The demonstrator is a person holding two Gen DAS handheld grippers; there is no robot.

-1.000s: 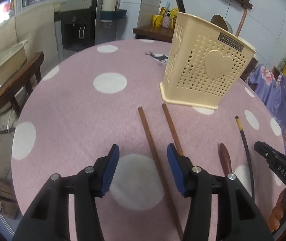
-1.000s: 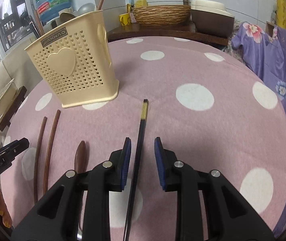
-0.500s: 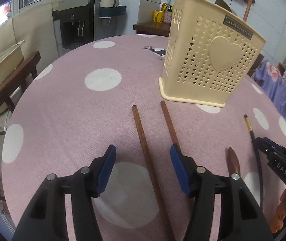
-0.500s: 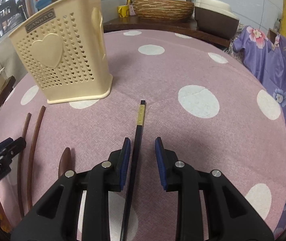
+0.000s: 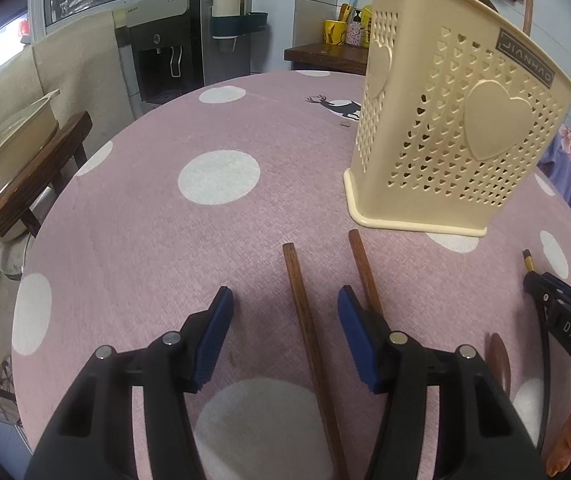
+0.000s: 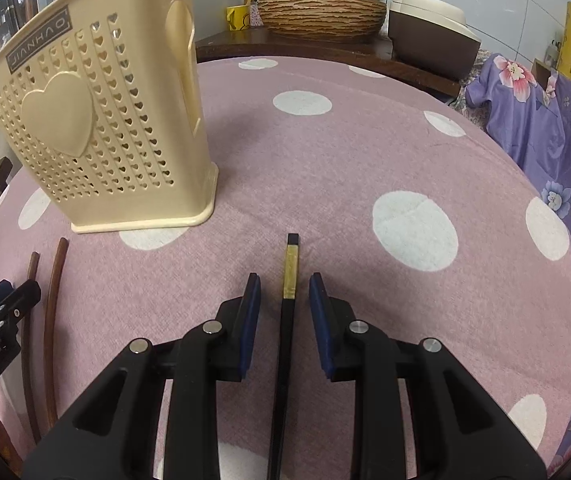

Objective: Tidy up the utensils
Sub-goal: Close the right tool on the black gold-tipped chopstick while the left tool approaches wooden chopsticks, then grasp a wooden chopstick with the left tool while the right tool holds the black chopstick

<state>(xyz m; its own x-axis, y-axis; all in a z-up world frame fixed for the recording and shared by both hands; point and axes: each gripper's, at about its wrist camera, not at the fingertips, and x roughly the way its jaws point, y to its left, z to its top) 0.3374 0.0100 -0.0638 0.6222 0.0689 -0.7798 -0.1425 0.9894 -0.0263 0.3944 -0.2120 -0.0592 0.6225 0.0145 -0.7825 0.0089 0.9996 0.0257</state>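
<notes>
While nothing is lifted yet: all utensils lie on the pink polka-dot bench (image 6: 365, 152); sorting is barely begun.
Left gripper (image 5: 283, 308): open, straddling one brown wooden chopstick (image 5: 305, 328).
Right gripper (image 6: 285, 294): open around the black gold-banded chopstick (image 6: 287, 320), not clamped.
Cream perforated plastic holder (image 6: 101, 128): at 11 o'clock; contents unclear.
Count: two brown chopsticks, one black, one dark wooden spoon (image 5: 499, 364).

Both hand-held grippers (image 5: 285, 320) (image 6: 285, 300) have seemingly neared the basket (image 5: 457, 120).
</notes>
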